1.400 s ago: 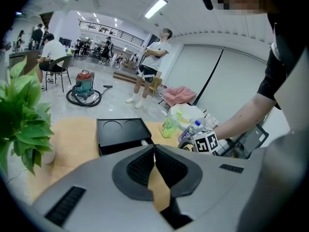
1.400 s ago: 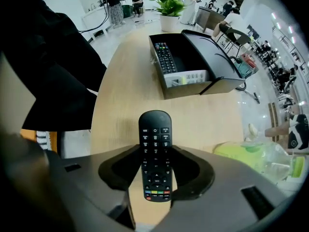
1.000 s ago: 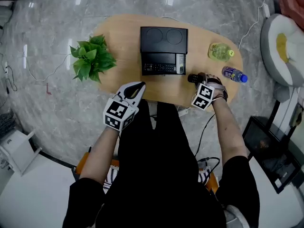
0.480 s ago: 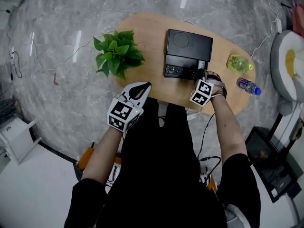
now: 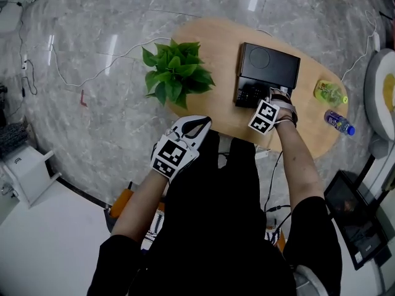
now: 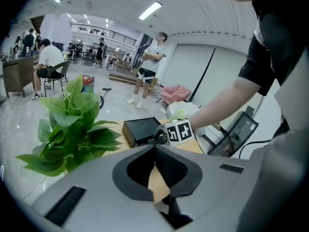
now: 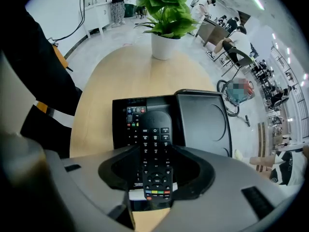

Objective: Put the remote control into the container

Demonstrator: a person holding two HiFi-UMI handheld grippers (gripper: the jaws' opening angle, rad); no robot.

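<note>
Your right gripper (image 5: 264, 103) has its jaws part-open and clamped on the long sides of the black remote control (image 7: 155, 144), buttons facing the camera. The grip sits on the lower half, so the top end sticks out past the tips. The remote hangs above the open compartment of the black container (image 7: 205, 129), not yet inside it. It looks like a light, rigid plastic bar with smooth sides, so it's likely to pivot or slip if you squeeze off-centre; a hold across the narrow sides near the middle is safest, pads off the buttons. Directly under the jaws a second remote (image 7: 128, 122) already lies in that compartment, so free space down there looks tight. The raised black top with round recesses sits just right of the jaws, and the compartment walls are the edges to clear. Left of the gripper the table (image 7: 120, 76) is bare wood, good room to swing. The potted plant (image 7: 166, 13) stands well beyond the tips, out of the way. Your left gripper (image 6: 155, 153) is closed with nothing in it, well apart from the container, near the table's near edge.
</note>
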